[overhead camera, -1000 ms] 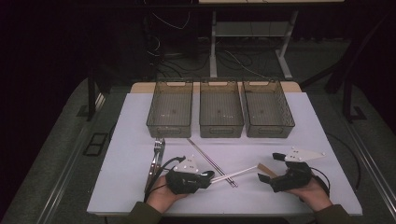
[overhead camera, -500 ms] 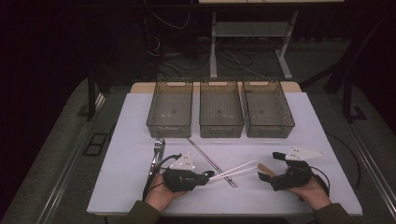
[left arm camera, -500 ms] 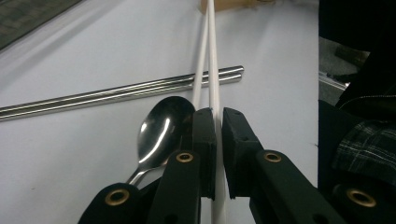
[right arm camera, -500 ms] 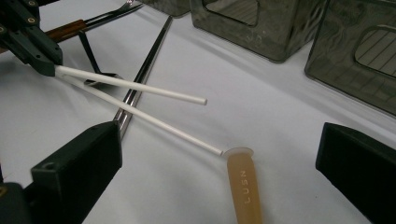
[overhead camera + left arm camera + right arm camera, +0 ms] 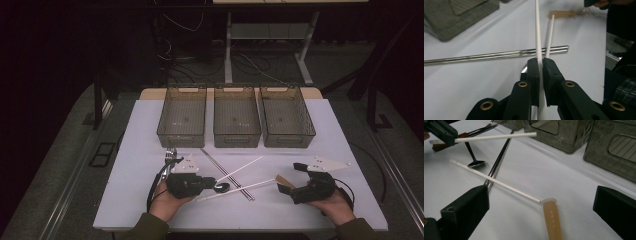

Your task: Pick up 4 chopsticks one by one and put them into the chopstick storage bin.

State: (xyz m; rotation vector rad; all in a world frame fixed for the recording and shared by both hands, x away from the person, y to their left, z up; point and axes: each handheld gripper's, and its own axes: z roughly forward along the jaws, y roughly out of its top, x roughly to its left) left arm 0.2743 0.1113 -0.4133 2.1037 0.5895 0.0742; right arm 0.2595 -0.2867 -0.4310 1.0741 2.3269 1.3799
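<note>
High view: left gripper (image 5: 216, 187) clenched on white chopstick (image 5: 240, 169), tip toward 2 o'clock, its mate (image 5: 240, 190) flat on desk (image 5: 320, 135). Left gripper view: lift level, clear steel chopsticks (image 5: 486, 55). Right gripper view: right gripper (image 5: 541, 217) released, wide; keep it parked.

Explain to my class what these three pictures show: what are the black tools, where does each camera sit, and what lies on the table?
A person sits at a white table holding a hand-held two-jaw gripper in each hand. One camera looks down from above; the other two ride on the grippers and look along their black jaws. The left gripper is shut on a white chopstick, lifted at an angle. The right gripper is open and holds nothing. On the table lie a second white chopstick, a pair of metal chopsticks, a tan spoon-like handle, a small black spoon and a fork. Three clear bins stand side by side at the back.
</note>
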